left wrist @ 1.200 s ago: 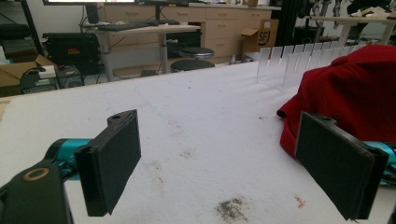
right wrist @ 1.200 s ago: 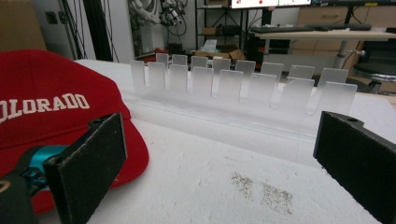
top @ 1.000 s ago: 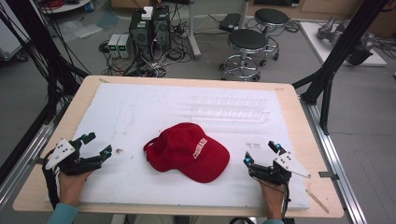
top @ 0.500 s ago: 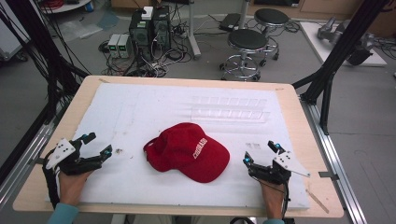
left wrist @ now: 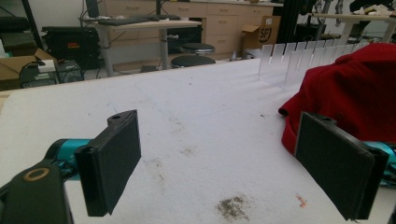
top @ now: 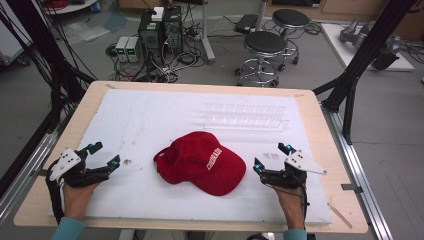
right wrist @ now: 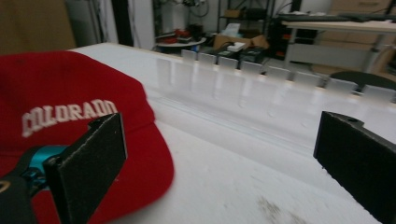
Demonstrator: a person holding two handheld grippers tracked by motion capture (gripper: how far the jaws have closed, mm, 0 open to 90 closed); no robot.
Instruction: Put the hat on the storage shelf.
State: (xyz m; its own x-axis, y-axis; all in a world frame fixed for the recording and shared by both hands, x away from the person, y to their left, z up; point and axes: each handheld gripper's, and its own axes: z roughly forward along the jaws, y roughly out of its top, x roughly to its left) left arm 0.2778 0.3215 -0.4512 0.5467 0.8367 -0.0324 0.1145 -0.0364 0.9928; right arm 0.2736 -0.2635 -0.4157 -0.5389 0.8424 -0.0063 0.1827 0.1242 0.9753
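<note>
Red fabric baseball cap w/ white embroidered lettering lies on the white foam sheet covering the table, roughly centre, a bit toward the person's side. Crown up, brim toward the near right. In left gripper view the cap sits at the right edge, just past the right-hand jaw; in right gripper view the cap takes up the left side, lettering legible behind the left-hand jaw.

Left gripper rests on the sheet left of the cap, near but apart, jaws spread wide w/ nothing between them; bare sheet w/ a dark smudge shows in the gap. Left hand holds it from below.

Right gripper sits right of the cap, close to the brim, not touching as far as can be told. Jaws also wide apart, nothing held. Right hand comes in from the bottom edge.

Behind the cap, toward the far right of the sheet, stands a clear acrylic rack w/ upright dividers, well apart from both grippers. Sheet lies on a light wooden tabletop. Past the far edge: two black round stools on grey floor.
</note>
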